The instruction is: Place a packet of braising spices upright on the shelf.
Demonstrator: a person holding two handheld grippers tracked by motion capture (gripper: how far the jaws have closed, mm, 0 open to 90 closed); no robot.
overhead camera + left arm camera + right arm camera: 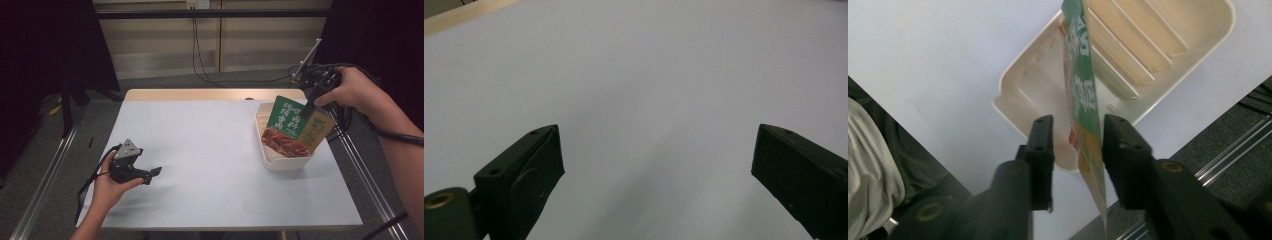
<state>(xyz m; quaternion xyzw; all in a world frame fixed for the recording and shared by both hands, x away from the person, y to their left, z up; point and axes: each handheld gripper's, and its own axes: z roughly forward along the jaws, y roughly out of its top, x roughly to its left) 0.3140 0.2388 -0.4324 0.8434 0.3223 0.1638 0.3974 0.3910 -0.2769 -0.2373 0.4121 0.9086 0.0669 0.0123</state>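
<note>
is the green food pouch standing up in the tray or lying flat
Standing on edge: the green food pouch rises out of the cream tray, between the right gripper's open jaws.

Tray (265, 150) at table's (210, 150) right edge; packet (295, 127) standing in tray, between right gripper's (306, 111) parted jaws. Left gripper (150, 174) low over table's near-left part.

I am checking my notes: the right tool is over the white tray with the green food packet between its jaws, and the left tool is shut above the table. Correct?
One detail is wrong: the left tool is open, its jaws wide apart in the left gripper view. The right tool, packet, tray and table are as you wrote.
</note>
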